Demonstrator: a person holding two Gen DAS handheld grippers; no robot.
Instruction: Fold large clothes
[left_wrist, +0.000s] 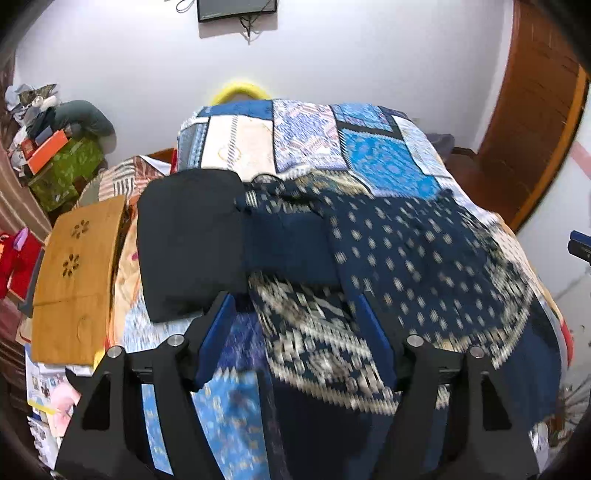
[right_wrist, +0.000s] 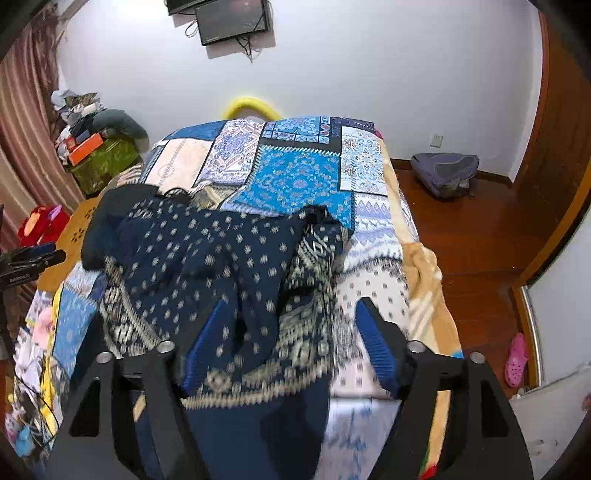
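Note:
A large navy garment with pale dots and a patterned border (left_wrist: 406, 251) lies rumpled on the patchwork bed cover (left_wrist: 384, 162). It also shows in the right wrist view (right_wrist: 207, 258). A folded black garment (left_wrist: 188, 243) lies at its left. My left gripper (left_wrist: 295, 299) is open above the garment's near border, with nothing between its fingers. My right gripper (right_wrist: 291, 306) is open over the garment's near right part; cloth lies below and between the fingers, ungripped. The left gripper's tip shows in the right wrist view (right_wrist: 40, 256) at the far left.
A wooden lap table (left_wrist: 77, 273) lies at the bed's left edge. Boxes and clutter (left_wrist: 62, 162) stand at the left wall. A grey backpack (right_wrist: 445, 173) sits on the wood floor at right. A pink shoe (right_wrist: 516, 358) lies near the door.

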